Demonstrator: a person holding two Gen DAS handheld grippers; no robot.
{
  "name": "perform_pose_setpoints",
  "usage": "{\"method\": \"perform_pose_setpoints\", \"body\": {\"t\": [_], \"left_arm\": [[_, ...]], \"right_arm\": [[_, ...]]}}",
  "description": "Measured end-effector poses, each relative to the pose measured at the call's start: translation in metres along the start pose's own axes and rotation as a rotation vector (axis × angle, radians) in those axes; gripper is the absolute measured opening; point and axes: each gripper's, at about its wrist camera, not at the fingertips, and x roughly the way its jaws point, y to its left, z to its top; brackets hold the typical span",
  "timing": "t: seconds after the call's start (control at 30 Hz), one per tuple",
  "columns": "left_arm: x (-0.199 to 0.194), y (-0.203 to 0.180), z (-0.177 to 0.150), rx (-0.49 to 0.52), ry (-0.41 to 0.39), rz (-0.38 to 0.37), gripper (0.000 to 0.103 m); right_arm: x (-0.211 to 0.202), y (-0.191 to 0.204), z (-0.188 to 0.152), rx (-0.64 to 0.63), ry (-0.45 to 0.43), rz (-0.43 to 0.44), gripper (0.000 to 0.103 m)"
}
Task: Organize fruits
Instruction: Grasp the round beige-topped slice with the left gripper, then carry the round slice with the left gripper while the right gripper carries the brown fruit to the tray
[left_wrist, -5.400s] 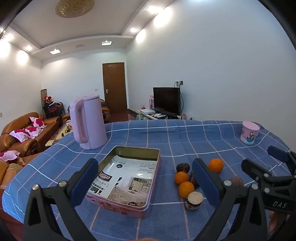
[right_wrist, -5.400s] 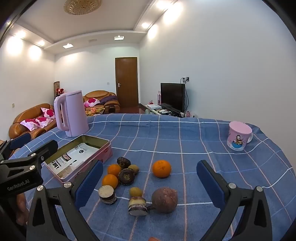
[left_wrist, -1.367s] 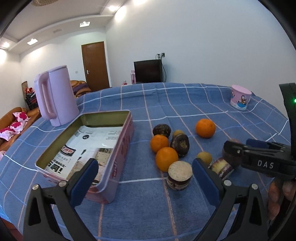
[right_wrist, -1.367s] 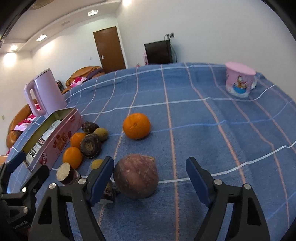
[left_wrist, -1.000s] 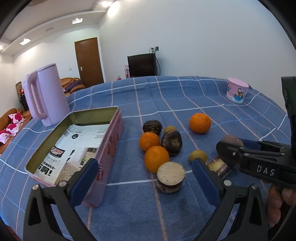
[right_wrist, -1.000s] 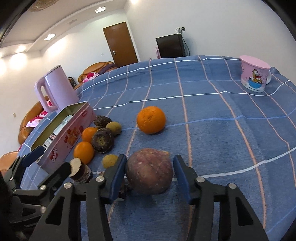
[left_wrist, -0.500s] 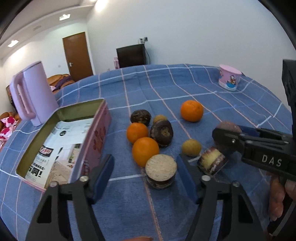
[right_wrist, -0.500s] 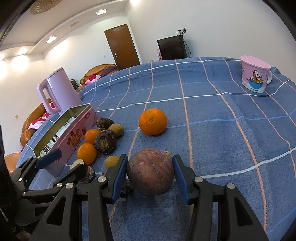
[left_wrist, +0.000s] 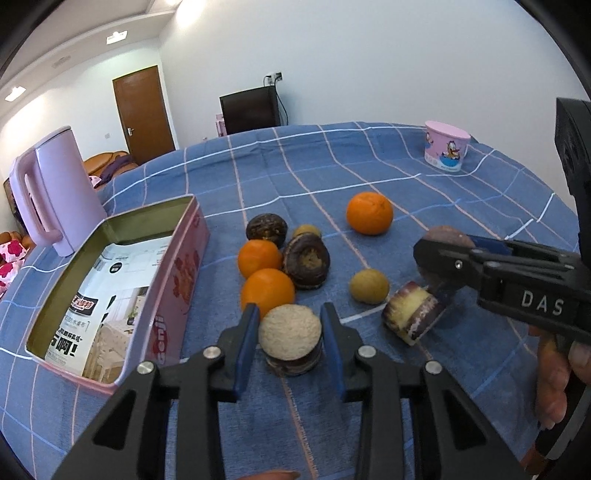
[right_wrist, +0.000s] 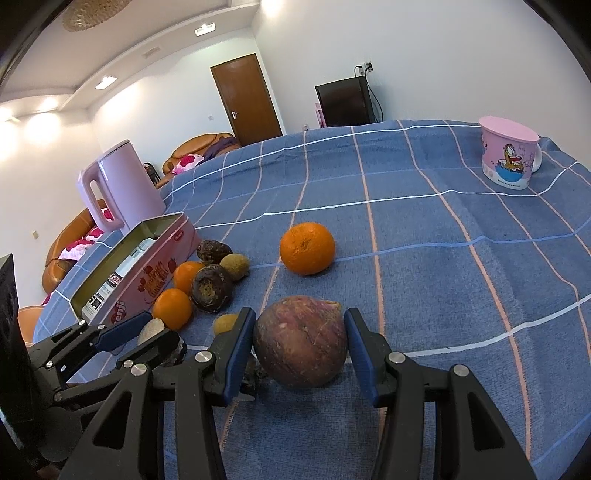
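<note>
Fruits (left_wrist: 266, 295) — round, glossy oranges; rough cut stump (left_wrist: 290, 339)

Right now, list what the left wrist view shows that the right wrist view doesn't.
Only the left wrist view shows the cut face of the sugarcane chunk lying on its side, and the printed paper lining the tin.

Only the right wrist view shows the ceiling lamp and the whole purple fruit between the right claw pads.

Both share the three oranges, kettle, pink mug, and left claw around the upright cane piece.
</note>
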Motion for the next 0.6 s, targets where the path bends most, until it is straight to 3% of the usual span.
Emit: {"method": "perform_pose_setpoints", "body": {"t": [0.6], "left_arm": [[-0.02,0.009,-0.002,-0.05,-0.141,0.047,0.036]], "right_arm": [[-0.011,0.003,-0.001,-0.014,-0.073,0.024,0.051]]}}
